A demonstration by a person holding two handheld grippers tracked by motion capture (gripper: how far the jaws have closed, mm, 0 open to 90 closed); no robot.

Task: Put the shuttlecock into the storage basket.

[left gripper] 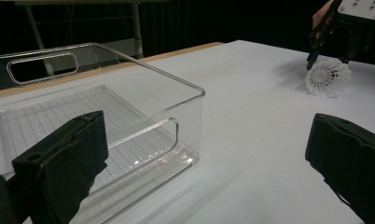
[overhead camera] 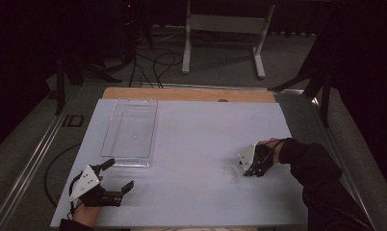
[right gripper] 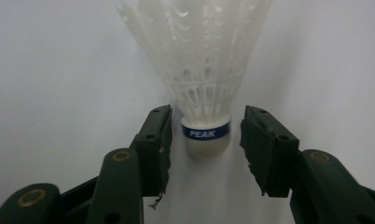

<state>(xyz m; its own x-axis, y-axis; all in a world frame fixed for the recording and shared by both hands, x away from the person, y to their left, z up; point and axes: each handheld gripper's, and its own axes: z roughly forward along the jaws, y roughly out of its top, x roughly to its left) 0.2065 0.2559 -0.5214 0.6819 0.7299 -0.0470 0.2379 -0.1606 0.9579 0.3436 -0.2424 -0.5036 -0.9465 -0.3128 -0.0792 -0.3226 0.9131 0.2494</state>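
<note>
One shuttlecock (right gripper: 205, 84) lies between the right gripper's (right gripper: 205, 140) parted jaws; the left gripper (overhead camera: 115, 176) gapes.

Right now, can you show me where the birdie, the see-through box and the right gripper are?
Birdie (right gripper: 205, 133): right gripper view, on its blue-banded cork.
Box (left gripper: 195, 116): left gripper view, on its near corner wall.
Right gripper (right gripper: 205, 144): right gripper view, midway between its fingertips, either side of the cork.

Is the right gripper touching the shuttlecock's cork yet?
Apart. The right gripper view shows the right gripper straddling the shuttlecock, with white table showing between each pad and the cork, wider at the picture's right.
</note>
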